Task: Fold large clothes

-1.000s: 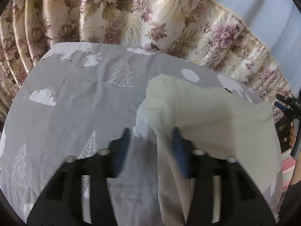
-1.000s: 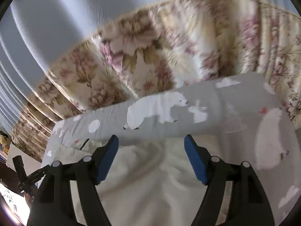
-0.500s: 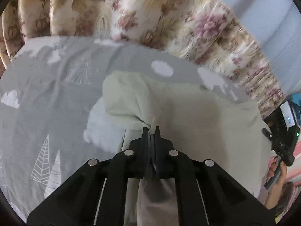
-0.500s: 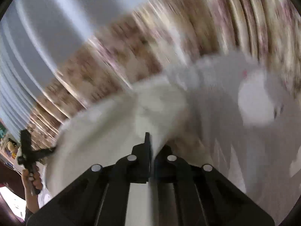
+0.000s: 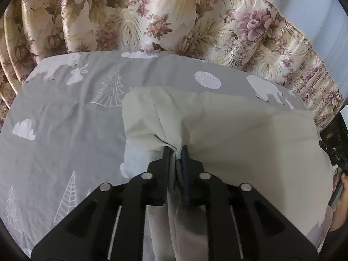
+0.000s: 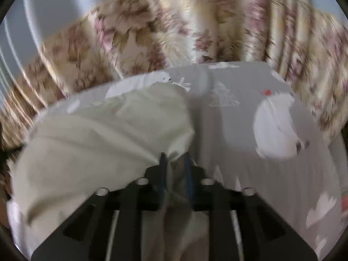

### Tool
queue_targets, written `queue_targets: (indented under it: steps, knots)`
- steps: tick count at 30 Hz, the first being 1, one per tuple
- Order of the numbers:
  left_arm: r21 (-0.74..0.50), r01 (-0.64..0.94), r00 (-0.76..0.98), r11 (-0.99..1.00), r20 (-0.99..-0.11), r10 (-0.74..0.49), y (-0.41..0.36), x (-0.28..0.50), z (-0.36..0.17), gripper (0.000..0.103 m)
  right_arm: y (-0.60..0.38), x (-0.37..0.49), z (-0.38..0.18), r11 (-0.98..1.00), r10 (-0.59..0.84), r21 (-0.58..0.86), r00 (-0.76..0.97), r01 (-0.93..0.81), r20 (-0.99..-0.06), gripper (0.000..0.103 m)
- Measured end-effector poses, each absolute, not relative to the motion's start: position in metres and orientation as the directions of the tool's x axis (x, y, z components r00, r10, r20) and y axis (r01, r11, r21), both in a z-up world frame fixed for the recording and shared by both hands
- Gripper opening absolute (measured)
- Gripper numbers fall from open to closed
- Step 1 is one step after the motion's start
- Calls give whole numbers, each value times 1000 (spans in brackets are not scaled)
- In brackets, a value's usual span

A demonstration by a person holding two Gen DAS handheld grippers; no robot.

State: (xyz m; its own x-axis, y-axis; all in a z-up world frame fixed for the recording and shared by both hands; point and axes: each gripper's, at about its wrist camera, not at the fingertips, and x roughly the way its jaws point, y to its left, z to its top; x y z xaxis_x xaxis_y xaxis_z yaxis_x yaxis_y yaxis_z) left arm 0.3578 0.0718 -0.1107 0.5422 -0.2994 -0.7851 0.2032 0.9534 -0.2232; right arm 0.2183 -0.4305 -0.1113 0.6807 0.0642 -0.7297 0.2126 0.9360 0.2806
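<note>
A large cream garment point(image 5: 239, 143) lies spread on the grey printed bedsheet point(image 5: 61, 117). My left gripper point(image 5: 175, 152) sits at the garment's left edge, its jaws opening, with a bunched fold of the cloth loose between the fingers. In the right wrist view, which is blurred, the same cream garment point(image 6: 97, 134) fills the left half. My right gripper point(image 6: 175, 158) is at its right edge, jaws opening, with the cloth still between them. Creases run from both jaws into the fabric.
Floral curtains point(image 5: 174, 21) hang close behind the bed's far edge, with a pale wall point(image 6: 54, 6) above them. Grey bedsheet point(image 6: 271, 130) with white animal prints stretches right of the garment. A person's hand point(image 5: 341, 187) holding a dark tool shows at the right edge.
Both grippers went from open beside the garment to shut on its edges, and now their jaws have parted a little. The right gripper dropped lower towards the bed.
</note>
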Motion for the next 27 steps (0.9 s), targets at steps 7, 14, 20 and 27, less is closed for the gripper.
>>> queue_targets:
  steps: [7, 14, 20, 27]
  knots:
    - [-155, 197, 641, 968, -727, -247, 95, 297, -76, 82, -438, 148, -88, 912, 105, 367, 759, 185, -642, 52]
    - [-223, 198, 638, 955, -711, -298, 94, 228, -92, 90, -401, 99, -94, 939, 49, 297, 784, 176, -619, 52]
    - [-273, 205, 593, 940, -729, -341, 76, 214, -121, 87, -373, 91, -101, 948, 99, 295, 775, 117, -624, 51]
    - [-318, 249, 558, 915, -725, -404, 72, 225, -117, 38, -355, 114, -114, 967, 121, 246, 743, 61, -659, 6]
